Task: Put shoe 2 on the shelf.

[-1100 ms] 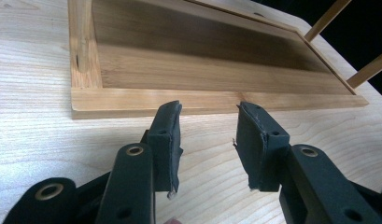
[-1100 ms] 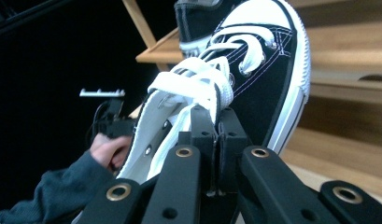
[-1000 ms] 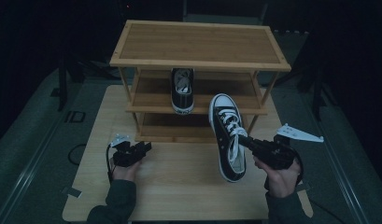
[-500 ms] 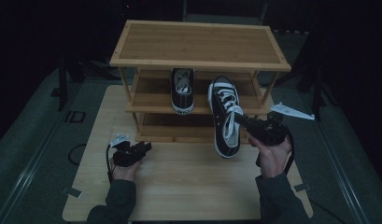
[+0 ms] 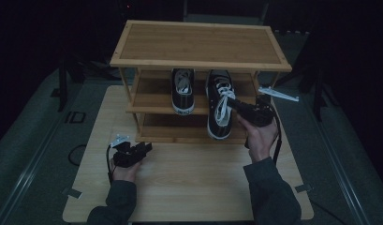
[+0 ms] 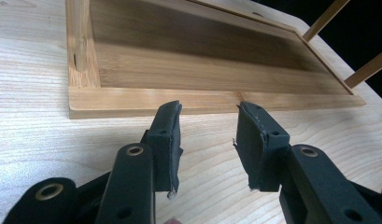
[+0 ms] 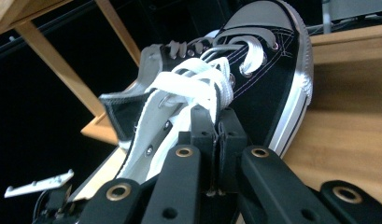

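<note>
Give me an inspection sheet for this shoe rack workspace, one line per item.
Surface: light wooden table, bare in front of the rack.
Job's things: wooden shoe rack; one sneaker parked on the middle shelf; second sneaker held partly over that shelf, heel overhanging.
Clutter: nothing seen.
Grippers: right gripper shut on the second sneaker's side; left gripper open, low over the table.
Cables: black cable loops by the left gripper.
Surroundings: dark, grey floor.
</note>
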Demonstrator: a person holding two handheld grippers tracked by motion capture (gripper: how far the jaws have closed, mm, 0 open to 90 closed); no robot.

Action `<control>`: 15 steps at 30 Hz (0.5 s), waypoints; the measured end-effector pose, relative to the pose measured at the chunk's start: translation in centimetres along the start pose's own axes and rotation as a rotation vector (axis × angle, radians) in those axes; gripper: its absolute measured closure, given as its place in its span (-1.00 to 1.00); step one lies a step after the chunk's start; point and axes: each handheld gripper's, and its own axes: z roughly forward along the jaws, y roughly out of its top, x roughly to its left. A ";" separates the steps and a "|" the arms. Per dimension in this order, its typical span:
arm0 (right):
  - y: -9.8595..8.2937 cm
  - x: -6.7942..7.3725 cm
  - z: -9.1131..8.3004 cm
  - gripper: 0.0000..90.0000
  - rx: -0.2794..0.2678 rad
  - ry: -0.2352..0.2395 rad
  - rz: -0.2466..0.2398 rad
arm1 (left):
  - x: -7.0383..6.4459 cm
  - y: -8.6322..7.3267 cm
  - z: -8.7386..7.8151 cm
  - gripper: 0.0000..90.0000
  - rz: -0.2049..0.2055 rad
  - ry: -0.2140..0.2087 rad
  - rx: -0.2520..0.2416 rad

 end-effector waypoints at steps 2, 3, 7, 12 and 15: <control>0.4 -0.1 0.8 0.96 -0.011 0.002 0.014 | 0.0 0.0 0.0 0.35 -0.001 -0.001 -0.001; 0.5 -0.1 1.0 0.96 -0.011 0.000 0.019 | 0.0 0.0 0.0 0.35 0.000 -0.002 0.000; 0.8 -0.2 1.7 0.96 -0.013 -0.002 0.026 | 0.0 0.0 0.0 0.35 0.001 -0.002 0.001; 1.4 -0.1 2.8 0.96 -0.028 -0.004 0.039 | 0.0 0.0 0.0 0.35 0.000 -0.002 -0.001; 1.6 -0.1 3.1 0.96 -0.036 -0.006 0.040 | 0.0 0.0 0.0 0.35 -0.001 -0.002 -0.001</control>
